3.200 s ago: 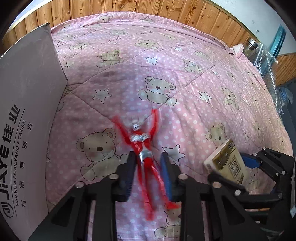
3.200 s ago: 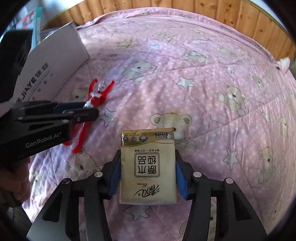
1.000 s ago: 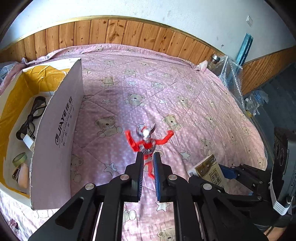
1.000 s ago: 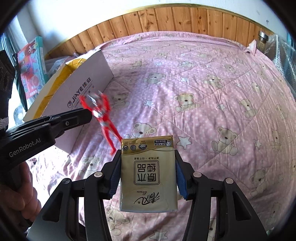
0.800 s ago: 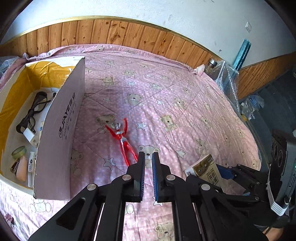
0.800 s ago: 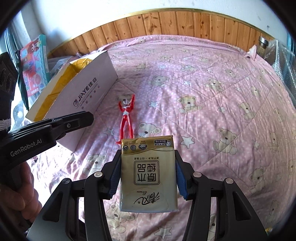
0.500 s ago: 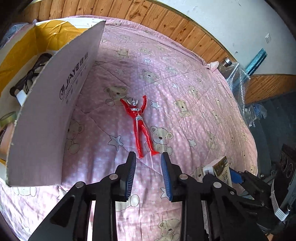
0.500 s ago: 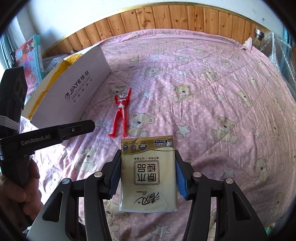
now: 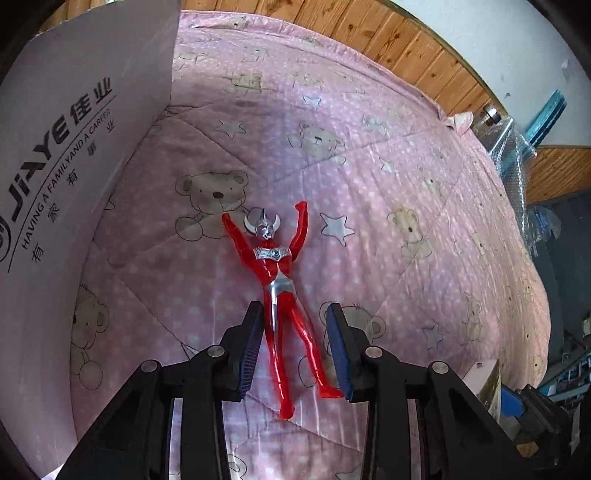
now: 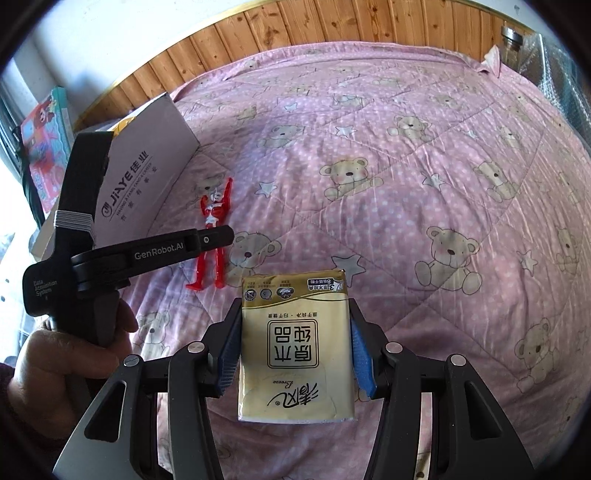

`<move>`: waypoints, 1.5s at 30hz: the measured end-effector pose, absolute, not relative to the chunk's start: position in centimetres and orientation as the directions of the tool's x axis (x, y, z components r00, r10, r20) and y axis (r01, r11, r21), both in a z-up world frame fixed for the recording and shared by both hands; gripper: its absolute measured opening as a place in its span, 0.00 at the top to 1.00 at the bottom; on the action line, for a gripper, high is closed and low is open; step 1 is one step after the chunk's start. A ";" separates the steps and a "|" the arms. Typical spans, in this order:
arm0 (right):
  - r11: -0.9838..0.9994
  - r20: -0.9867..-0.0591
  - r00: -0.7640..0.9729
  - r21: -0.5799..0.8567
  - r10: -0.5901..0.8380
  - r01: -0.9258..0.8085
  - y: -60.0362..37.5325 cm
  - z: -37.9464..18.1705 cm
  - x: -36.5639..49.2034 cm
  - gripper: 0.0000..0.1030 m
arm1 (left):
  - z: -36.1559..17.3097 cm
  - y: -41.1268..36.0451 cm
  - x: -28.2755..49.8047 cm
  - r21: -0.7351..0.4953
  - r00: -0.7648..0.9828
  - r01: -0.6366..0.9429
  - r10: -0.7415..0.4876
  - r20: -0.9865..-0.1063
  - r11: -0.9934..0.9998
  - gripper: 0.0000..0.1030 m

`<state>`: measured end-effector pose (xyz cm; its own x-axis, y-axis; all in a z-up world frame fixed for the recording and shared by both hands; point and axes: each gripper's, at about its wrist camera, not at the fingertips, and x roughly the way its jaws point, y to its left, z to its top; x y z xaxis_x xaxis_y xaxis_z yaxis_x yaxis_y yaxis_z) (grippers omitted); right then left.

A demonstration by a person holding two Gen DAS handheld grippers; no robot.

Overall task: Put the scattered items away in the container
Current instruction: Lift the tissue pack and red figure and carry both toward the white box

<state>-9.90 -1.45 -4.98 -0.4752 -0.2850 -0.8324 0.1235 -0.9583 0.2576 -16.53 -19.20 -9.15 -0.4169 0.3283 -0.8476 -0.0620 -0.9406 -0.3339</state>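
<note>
**Left gripper back down over dropped figure**

Since a second ago the figure (image 9: pixel 282 295) has slipped out of the left gripper (image 9: pixel 295 345) and now lies flat on the quilt (image 9: pixel 406 177); the gripper, shut and empty 0.8 s ago, has opened and dropped low over it. Its blue ribbed pads straddle the figure's legs with a gap on each side, no contact seen. Figure: glossy red plastic, silver chest and horned head, arms raised, face up, head pointing away from the gripper. It lies beside the box (image 9: pixel 74 122), outside it, just off the printed grey cardboard wall, which stands upright.

Right gripper (image 10: pixel 295 354) holds a tissue pack (image 10: pixel 295 350) clamped by its sides between blue pads, above the quilt, same as before. Pack: soft gold-cream plastic wrap, rectangular, black print.

Quilt is pink, white-dotted, stitched in diamonds, with bear and star prints, slightly wrinkled. Wood panelling (image 10: pixel 295 26) runs behind the bed. In the right wrist view a hand (image 10: pixel 70 354) grips the left gripper's black handle.
</note>
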 end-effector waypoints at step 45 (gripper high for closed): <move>-0.939 -0.810 -0.477 0.321 -0.341 0.126 -0.6 -5.2 -11.0 0.48 | -6.2 -17.7 -15.2 -0.178 -0.436 -0.137 0.221 -0.873 -0.974 0.86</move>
